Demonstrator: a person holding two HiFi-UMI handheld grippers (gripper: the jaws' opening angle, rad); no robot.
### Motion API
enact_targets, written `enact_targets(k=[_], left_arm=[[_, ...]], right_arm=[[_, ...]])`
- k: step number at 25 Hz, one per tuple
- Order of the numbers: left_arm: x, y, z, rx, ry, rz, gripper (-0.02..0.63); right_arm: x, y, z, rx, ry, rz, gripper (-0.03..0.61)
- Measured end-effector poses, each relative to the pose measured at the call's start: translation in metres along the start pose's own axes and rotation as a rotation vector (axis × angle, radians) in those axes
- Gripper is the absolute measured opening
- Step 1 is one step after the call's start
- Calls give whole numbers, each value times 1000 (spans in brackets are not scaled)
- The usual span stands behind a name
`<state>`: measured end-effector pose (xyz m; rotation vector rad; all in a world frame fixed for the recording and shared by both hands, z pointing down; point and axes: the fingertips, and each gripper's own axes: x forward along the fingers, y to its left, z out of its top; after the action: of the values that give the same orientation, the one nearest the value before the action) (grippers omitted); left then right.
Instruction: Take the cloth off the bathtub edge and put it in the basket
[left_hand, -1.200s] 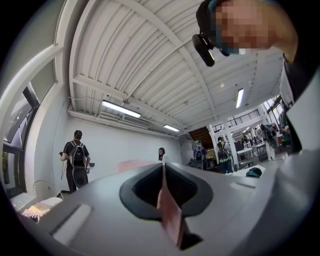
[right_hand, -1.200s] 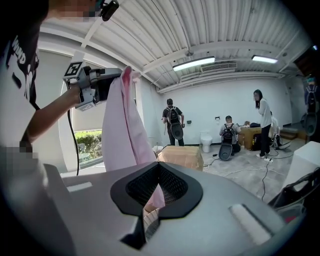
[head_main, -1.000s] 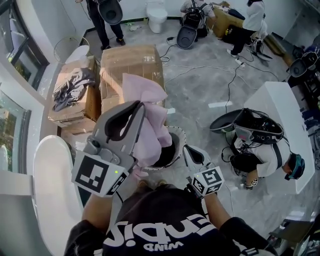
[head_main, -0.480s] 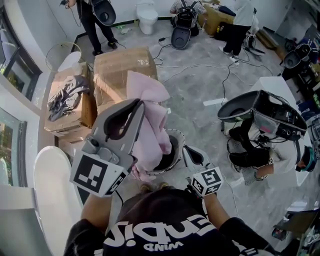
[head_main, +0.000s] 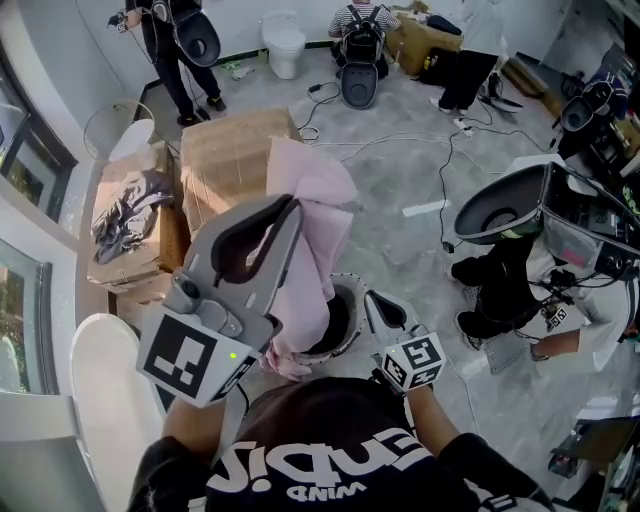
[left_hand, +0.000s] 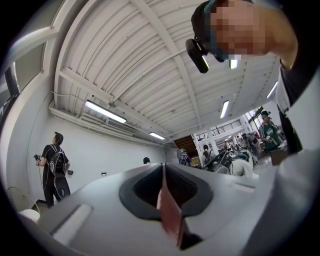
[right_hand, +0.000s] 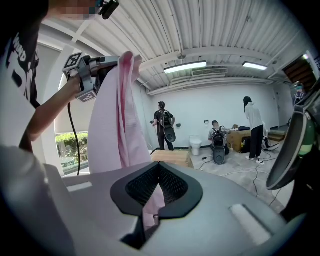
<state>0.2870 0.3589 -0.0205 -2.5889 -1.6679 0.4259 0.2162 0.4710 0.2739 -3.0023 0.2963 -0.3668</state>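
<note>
Our left claw is clenched on the top edge of the pink cloth. We hold it high so the cloth hangs clear of the bathtub and trails down over the basket. Our right claw sits closed beside the basket rim, apparently on nothing. Since a second ago, the left claw has lifted the cloth slightly higher.

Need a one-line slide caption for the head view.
Left tool, shut on the pink cloth, lifts it above the basket; right tool beside the rim.
</note>
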Motion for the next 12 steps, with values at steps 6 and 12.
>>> enact_targets(k=[6,12], left_arm=[[18,17,39,1,-17,-25,15],[36,20,80,12,-87,-55,15]], right_arm=[[6,4,38,2,-3,-7,9],[4,-11,61,-13,-28,-32,9]])
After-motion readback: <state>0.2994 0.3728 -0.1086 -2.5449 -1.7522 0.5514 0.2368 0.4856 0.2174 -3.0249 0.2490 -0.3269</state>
